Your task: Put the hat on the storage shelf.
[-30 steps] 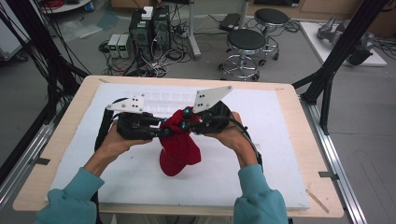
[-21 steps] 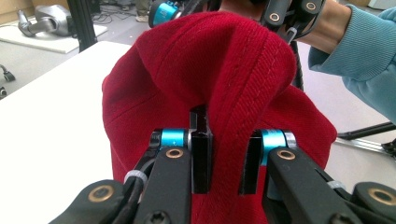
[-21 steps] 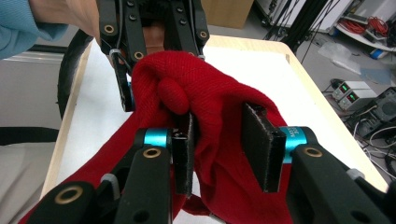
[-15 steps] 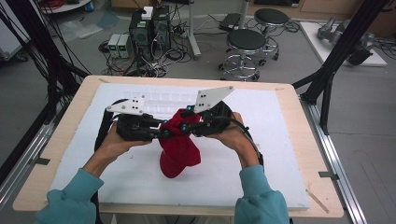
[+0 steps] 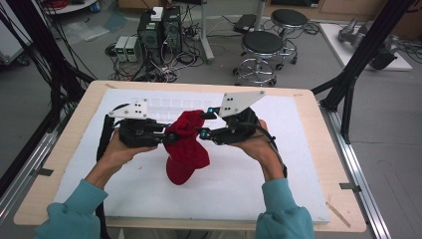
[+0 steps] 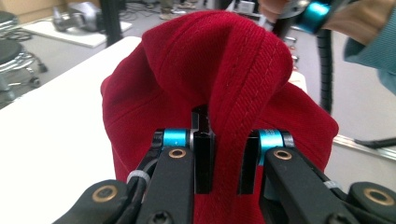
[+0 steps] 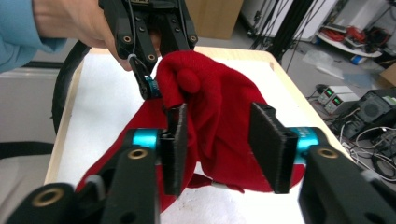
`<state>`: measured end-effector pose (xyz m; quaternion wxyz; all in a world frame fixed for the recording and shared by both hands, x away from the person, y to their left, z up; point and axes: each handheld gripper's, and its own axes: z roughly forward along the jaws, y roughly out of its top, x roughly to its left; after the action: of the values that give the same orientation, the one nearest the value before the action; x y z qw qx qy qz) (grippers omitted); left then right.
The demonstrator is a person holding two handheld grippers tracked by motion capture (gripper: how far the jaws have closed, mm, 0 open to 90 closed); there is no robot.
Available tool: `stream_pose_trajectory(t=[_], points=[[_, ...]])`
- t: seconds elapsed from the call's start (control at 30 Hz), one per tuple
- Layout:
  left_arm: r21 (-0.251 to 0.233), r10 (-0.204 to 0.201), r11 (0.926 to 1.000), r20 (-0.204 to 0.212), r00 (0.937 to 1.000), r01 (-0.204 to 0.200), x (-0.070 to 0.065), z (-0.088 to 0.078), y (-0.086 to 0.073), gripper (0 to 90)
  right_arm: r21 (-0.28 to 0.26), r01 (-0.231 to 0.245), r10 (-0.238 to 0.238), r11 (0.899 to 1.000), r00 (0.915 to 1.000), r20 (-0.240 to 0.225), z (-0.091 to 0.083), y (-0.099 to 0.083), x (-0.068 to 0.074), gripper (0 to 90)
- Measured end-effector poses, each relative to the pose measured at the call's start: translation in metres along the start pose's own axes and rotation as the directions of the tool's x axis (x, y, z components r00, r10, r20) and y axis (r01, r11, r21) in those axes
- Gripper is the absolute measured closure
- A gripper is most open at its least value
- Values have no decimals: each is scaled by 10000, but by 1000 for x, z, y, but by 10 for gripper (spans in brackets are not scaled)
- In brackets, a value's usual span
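Red knitted fabric cap (image 5: 185, 145): lifted at its upper edge over the white padded surface (image 5: 298, 149), lower end drooping onto it. Left claw (image 6: 219, 163) clenched on a stitched fold. Right claw (image 7: 224, 140) just opening, released, pads astride the cloth without pressing.

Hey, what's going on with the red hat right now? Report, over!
Left gripper clamped on red hat. Right gripper jaws just been opening, hat between them. Nothing in the way.

No lettering, label, brand or number is showing legibly on anything in these views.
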<state>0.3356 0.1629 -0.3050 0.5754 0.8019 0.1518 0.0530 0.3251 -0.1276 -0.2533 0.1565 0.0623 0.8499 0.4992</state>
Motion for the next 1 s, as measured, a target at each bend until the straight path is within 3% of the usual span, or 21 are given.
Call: stream_pose_trajectory(t=[0.23,0.33,0.4,0.53,0.7,0.8,1.0], points=[[-253,-307,9993,-833,9961,286,4,-6,1,814,-251,-368,378,9990,9983,437,-9,-3,5,353],[-338,-412,9987,-1155,9925,376,5,-7,1,814,-361,-602,633,9975,9937,927,-11,-4,8,245],[-369,-490,9983,-1295,9904,446,6,-7,1,814,-460,-728,786,9963,9872,1386,-12,-6,11,180],[-465,-655,9972,-1595,9850,588,6,-7,2,814,-709,-1116,1228,9912,9762,1788,-15,-12,17,130],[-450,-768,9966,-1950,9778,693,7,-8,3,814,-930,-1643,1802,9820,9626,2023,-17,-21,21,119],[-538,-970,9947,-2221,9702,872,7,-8,4,814,-990,-1837,2008,9780,9573,2078,-16,-25,23,112],[-922,-1423,9885,-3010,9430,1197,5,-7,8,814,-1021,-2250,2439,9690,9375,2483,-10,-30,32,109]])
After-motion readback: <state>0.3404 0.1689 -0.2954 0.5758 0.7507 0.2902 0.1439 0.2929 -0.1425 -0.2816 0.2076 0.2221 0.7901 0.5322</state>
